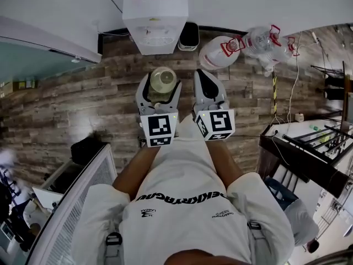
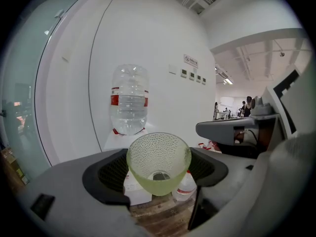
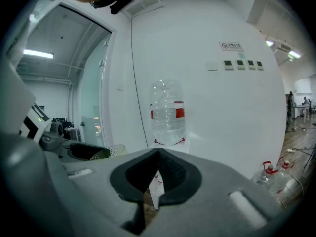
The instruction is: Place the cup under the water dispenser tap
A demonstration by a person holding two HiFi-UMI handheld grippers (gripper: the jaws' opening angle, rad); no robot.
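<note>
The left gripper (image 1: 158, 101) is hanging straight in front of the water dispenser (image 1: 155, 15) and pointing toward it. Its jaws are standing wide and pressing on both sides of the cup (image 2: 159, 162), a pale green, dimpled, see-through one that is sitting with its mouth upward. The cup is hanging over the wooden floor (image 1: 83, 93), near the dispenser's front but apart from it. The tap is too small to make out from above, so how the cup is lining up with it is hard to say. The right gripper (image 3: 158, 154) is hovering just beside the left one, slightly right of the dispenser's front. Its jaws are resting together with nothing between them. Further right of the dispenser, spare water bottles (image 1: 259, 43) are lying on the floor near the wall.
</note>
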